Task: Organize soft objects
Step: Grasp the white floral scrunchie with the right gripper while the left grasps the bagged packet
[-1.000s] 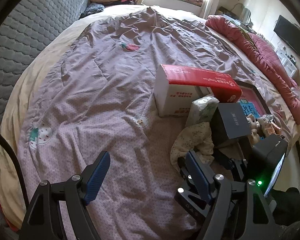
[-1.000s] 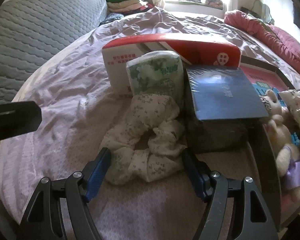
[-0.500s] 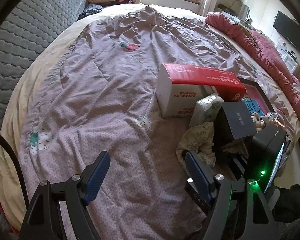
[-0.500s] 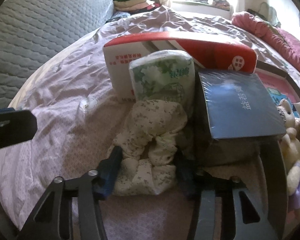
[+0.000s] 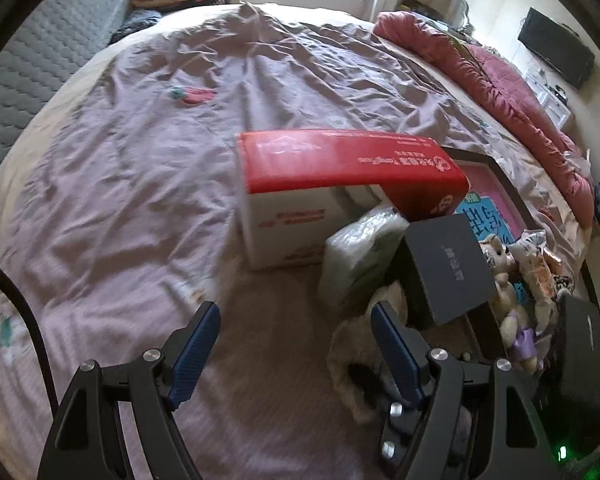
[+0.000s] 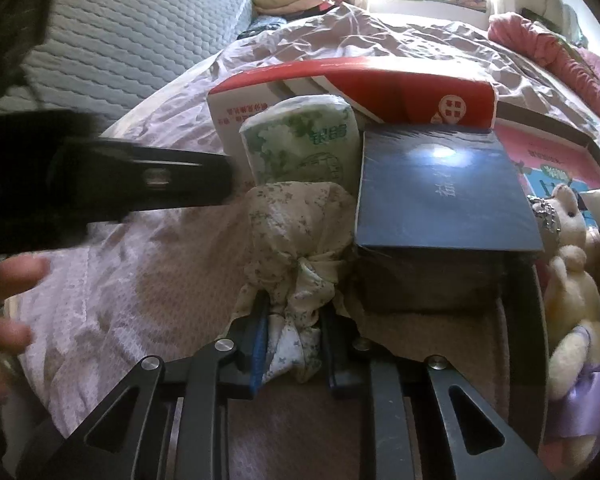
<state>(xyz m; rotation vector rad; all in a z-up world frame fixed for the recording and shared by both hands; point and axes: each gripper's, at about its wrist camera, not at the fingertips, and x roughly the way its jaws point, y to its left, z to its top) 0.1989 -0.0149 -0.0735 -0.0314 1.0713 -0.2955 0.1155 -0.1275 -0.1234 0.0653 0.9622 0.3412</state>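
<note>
A cream floral scrunchie (image 6: 296, 236) lies on the mauve bedspread in front of a green tissue pack (image 6: 300, 144). My right gripper (image 6: 294, 316) is shut on the scrunchie's near end and bunches it between the blue pads. The scrunchie also shows in the left wrist view (image 5: 352, 344), low and right, partly behind my finger. My left gripper (image 5: 296, 340) is open and empty above the bedspread, just left of the scrunchie. A plush bear (image 6: 572, 280) in a purple dress lies at the right.
A red and white carton (image 5: 340, 192) stands mid-bed, a dark blue box (image 6: 440, 196) beside the tissue pack. A black-framed pink tray (image 5: 496, 184) holds toys. A red quilt (image 5: 500, 88) runs along the far right. A grey headboard (image 6: 132, 52) is at the left.
My right gripper closed from wide open onto the scrunchie and bunched it. My left gripper moved right and forward, nearer the carton and scrunchie, and stayed open.
</note>
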